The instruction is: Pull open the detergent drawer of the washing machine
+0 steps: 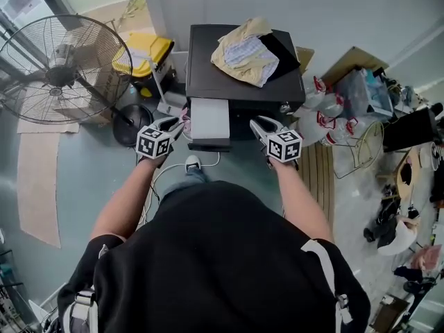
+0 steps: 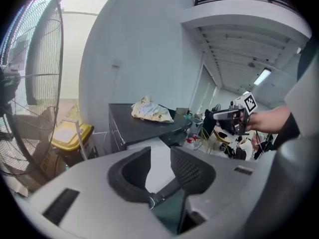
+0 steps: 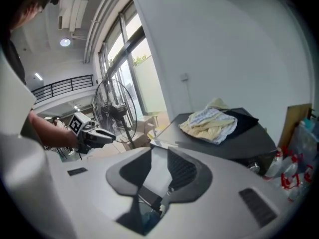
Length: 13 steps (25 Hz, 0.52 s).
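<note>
The dark-topped washing machine (image 1: 229, 85) stands against the wall with a heap of yellow and white laundry (image 1: 244, 53) on its lid. Its white detergent drawer (image 1: 209, 120) juts out from the front at the left. My left gripper (image 1: 175, 123) hangs just left of the drawer, and my right gripper (image 1: 260, 125) just right of it; neither touches it. In the left gripper view the jaws of the left gripper (image 2: 159, 156) stand a little apart with nothing between them. The right gripper (image 3: 159, 156) looks the same in its own view.
A large floor fan (image 1: 59, 68) and a yellow bin (image 1: 142, 54) stand to the left of the machine. Bottles and bags (image 1: 333, 127) and a wire basket (image 1: 361, 148) crowd the right. A white cable (image 1: 163, 175) trails on the floor by my feet.
</note>
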{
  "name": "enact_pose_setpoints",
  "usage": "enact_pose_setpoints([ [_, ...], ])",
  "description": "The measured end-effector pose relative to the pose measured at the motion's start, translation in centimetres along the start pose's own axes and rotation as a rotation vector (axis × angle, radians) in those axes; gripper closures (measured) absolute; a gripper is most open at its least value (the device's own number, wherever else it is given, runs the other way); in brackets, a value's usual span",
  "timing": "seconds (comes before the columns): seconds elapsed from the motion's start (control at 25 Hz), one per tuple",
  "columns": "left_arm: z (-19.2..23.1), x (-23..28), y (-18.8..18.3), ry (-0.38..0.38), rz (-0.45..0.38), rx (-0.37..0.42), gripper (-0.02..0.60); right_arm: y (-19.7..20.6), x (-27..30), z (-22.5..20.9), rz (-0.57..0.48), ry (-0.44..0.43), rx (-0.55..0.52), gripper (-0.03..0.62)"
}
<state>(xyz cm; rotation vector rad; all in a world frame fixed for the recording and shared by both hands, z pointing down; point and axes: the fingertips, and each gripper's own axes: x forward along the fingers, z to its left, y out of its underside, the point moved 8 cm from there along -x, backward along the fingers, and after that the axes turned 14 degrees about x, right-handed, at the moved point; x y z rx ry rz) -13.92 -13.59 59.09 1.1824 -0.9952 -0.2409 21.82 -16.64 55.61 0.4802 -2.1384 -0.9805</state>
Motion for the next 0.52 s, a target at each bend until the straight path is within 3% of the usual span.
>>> enact_pose_setpoints([
  [0.24,0.2,-1.7,-2.8,-0.023,-0.079,-0.006,0.454,-2.6,-2.0,0.6,-0.088,0.025,-0.021,0.497],
  [0.52,-0.3,-3.0,-3.8,-0.033,-0.112,0.009,0.454,-3.5,-3.8,1.7,-0.154,0.037,-0.029,0.499],
])
